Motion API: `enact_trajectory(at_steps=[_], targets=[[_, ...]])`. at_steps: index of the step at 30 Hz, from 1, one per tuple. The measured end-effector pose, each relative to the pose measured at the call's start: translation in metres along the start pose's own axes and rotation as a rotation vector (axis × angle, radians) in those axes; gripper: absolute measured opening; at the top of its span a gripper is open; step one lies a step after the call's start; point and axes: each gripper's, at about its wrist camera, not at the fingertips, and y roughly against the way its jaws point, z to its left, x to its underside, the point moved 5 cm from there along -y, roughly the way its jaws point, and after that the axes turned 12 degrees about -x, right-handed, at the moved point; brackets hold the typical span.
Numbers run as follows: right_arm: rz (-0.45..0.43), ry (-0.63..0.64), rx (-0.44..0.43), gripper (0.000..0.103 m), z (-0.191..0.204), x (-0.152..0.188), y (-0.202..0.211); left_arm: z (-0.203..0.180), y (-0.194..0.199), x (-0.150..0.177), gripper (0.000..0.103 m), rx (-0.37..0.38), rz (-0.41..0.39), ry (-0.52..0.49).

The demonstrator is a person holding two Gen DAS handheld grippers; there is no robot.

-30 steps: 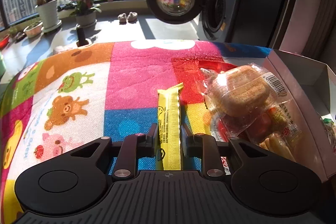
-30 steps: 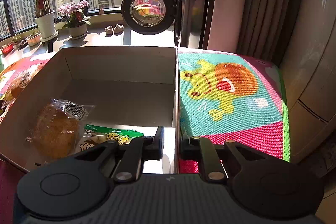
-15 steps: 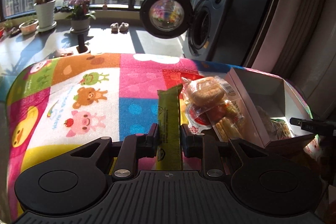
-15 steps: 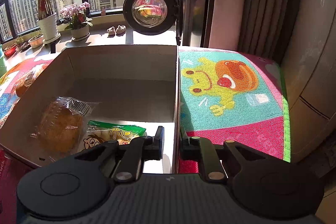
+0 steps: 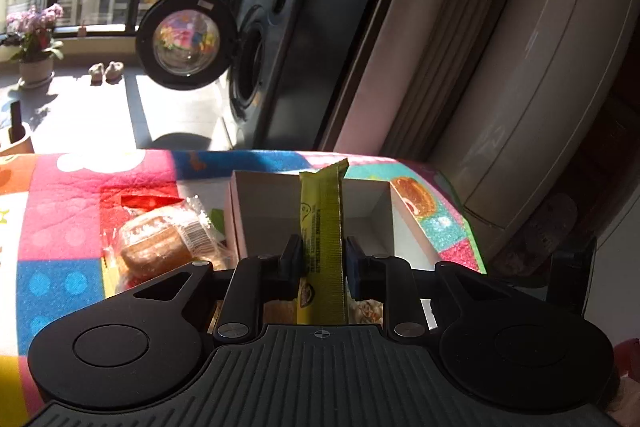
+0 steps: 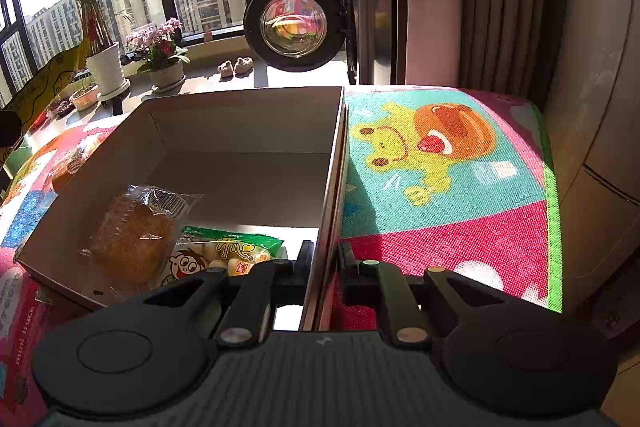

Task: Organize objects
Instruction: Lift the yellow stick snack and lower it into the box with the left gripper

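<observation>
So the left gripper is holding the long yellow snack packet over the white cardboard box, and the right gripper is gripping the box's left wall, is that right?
Not quite. The right gripper clamps the white cardboard box by its right wall, as the right wrist view shows. The left gripper does hold the long yellow snack packet over the box.

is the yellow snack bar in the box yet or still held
Still held: the left gripper is shut on the yellow snack bar, which stands upright above the white box, not resting inside.

My left fingers [image 5: 294, 259] clamp the yellow snack bar [image 5: 323, 227] upright above the white box [image 6: 240, 131]; wrapped bread [image 6: 132, 239] and a green snack bag [image 6: 224, 251] lie inside it.
</observation>
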Motion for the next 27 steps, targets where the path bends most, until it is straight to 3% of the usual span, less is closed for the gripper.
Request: enact_trajectory(at_steps=[7,14,20,27], targets=[[-0.017,0.009,0.029,0.006,-0.003,-0.008,-0.007,-0.017,-0.043,0.009,0.026,-0.016,0.066,0.029],[-0.028,0.033,0.044,0.005,-0.002,-0.011,-0.007,-0.026,-0.061,0.012,0.026,-0.025,0.091,0.035],[-0.026,0.058,0.064,0.005,0.002,-0.009,-0.006,-0.032,-0.046,0.012,0.028,-0.070,-0.019,-0.038],[-0.032,0.039,0.057,0.005,0.000,-0.009,-0.006,-0.010,-0.020,0.011,0.028,-0.068,-0.055,0.017]])
